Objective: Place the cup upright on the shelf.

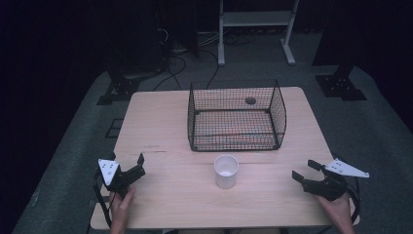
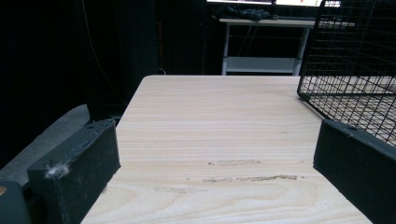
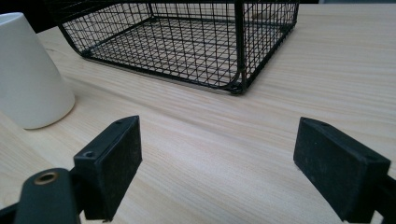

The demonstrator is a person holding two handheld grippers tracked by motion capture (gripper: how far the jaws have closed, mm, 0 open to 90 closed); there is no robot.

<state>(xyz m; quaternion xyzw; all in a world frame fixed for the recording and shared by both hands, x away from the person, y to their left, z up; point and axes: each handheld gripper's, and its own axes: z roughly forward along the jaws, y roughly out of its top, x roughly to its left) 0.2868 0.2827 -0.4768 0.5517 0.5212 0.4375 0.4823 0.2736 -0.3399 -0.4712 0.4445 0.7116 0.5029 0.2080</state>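
Observation:
A white cup [image 1: 226, 170] stands upright and empty on the wooden table [image 1: 160, 122], just in front of a black wire basket [image 1: 236, 117]. My left gripper [image 1: 128, 159] rests near the table's front left corner, open, with bare wood between its jaws [image 2: 217, 158]. The basket's corner [image 2: 355, 70] lies ahead of it to the right. My right gripper [image 1: 303, 169] sits near the front right edge, also open over bare tabletop [image 3: 219, 158]. Ahead of it, the cup [image 3: 28, 74] stands at the left and the basket [image 3: 187, 42] beyond.
A small dark round spot [image 1: 250, 101] shows at the basket's far wall. Beyond the table's far edge are a white shelf frame [image 1: 255, 29], loose cables [image 1: 180, 63] and dark stand bases on a grey floor.

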